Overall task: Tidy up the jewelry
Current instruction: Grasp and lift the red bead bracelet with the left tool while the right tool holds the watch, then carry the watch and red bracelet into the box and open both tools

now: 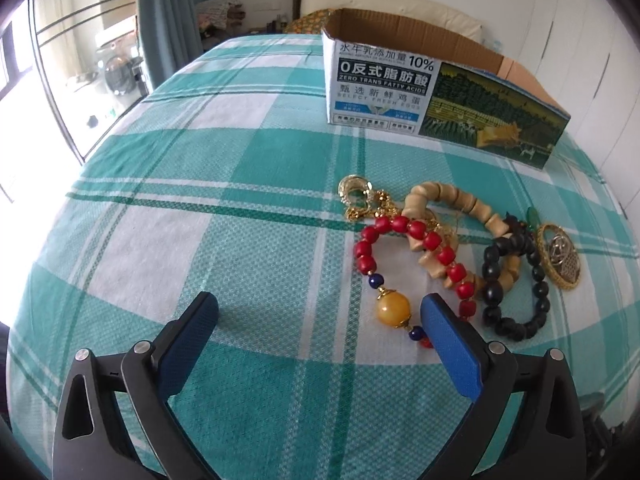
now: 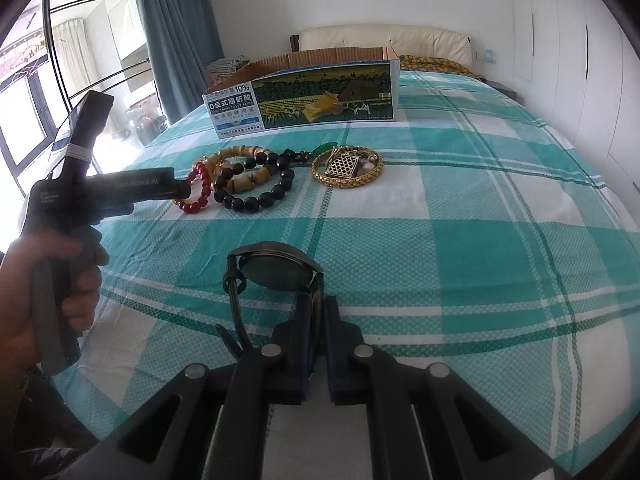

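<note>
A pile of jewelry lies on the checked bedspread: a red bead bracelet (image 1: 404, 232) with a big yellow bead (image 1: 394, 310), a wooden bead bracelet (image 1: 440, 196), a black bead bracelet (image 1: 492, 264) and gold pieces (image 1: 560, 260). My left gripper (image 1: 320, 316) is open just short of the pile, its right finger (image 1: 444, 328) over the red bracelet's near end. My right gripper (image 2: 316, 308) is shut on the strap of a dark wristwatch (image 2: 276, 268), held above the bed. The right wrist view also shows the red bracelet (image 2: 202, 184), black bracelet (image 2: 256, 200) and gold bangle (image 2: 348, 178).
An open printed cardboard box (image 1: 400, 88) stands behind the jewelry, also seen in the right wrist view as the box (image 2: 304, 96). A hand (image 2: 44, 276) holds the left gripper's handle at the left. The bed's edge and a window lie to the left, a headboard (image 2: 384, 38) behind.
</note>
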{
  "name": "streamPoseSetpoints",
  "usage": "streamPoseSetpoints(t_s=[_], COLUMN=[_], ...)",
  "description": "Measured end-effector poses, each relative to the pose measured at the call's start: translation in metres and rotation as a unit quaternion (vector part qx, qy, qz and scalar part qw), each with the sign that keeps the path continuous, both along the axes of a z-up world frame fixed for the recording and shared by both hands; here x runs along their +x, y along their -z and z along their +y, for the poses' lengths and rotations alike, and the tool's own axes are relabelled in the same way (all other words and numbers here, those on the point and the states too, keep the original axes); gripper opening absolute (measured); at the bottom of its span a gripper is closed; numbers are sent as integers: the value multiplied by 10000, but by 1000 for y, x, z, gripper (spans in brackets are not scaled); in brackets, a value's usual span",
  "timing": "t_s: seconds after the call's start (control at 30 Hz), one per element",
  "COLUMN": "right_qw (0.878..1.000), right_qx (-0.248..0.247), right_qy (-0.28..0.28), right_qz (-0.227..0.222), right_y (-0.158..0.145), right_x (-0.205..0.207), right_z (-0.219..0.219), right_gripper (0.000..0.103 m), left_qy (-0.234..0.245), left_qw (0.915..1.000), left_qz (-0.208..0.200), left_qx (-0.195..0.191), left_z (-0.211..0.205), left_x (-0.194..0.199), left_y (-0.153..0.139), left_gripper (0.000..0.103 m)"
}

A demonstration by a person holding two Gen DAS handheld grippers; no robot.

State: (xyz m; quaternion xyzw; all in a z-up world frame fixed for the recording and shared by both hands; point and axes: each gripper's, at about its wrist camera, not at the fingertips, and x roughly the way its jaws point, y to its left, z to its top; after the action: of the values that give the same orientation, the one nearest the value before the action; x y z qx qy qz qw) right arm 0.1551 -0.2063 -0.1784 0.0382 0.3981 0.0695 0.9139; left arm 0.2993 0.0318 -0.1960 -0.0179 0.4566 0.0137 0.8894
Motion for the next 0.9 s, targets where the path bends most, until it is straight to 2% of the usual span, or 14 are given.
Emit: streamPoseSetpoints(t_s=[0.1, 0.2, 0.27, 0.3, 0.37, 0.43, 0.5, 0.6, 0.9], right_qw=[10000, 10000, 10000, 10000, 10000, 10000, 10000, 9999, 9996], right_qx=[-4, -4, -19, -20, -39, -47, -13, 75, 274], right_qy=[-14, -17, -25, -23, -20, -25, -34, -24, 31], right_qz=[-2, 8, 4, 6, 8, 21, 62, 99, -47], right_y=[0, 0, 0, 0, 0, -1, -2, -8, -44], right_x=[0, 0, -1, -1, 0, -1, -1, -4, -4], right_z=[0, 0, 0, -1, 0, -1, -3, -11, -29], right_gripper=[7, 7, 7, 7, 7, 7, 7, 5, 5], left_qy=[-18, -3, 48, 114, 278, 450, 543, 608, 859], left_qw=[9999, 9999, 9999, 9998, 9995, 9989, 9984, 9976, 9902], left_qz=[-17, -26, -56, -66, -91, -110, -109, -107, -472], left_qx=[98, 125, 128, 131, 122, 97, 61, -313, -997], left_z=[3, 9, 13, 14, 14, 13, 12, 16, 12], left_x=[-6, -14, -22, -26, -38, -49, -57, -68, -88], left_y=[-1, -2, -5, -7, -9, -10, -11, -17, -65], left_gripper=[101, 87, 69, 63, 34, 16, 16, 16, 16])
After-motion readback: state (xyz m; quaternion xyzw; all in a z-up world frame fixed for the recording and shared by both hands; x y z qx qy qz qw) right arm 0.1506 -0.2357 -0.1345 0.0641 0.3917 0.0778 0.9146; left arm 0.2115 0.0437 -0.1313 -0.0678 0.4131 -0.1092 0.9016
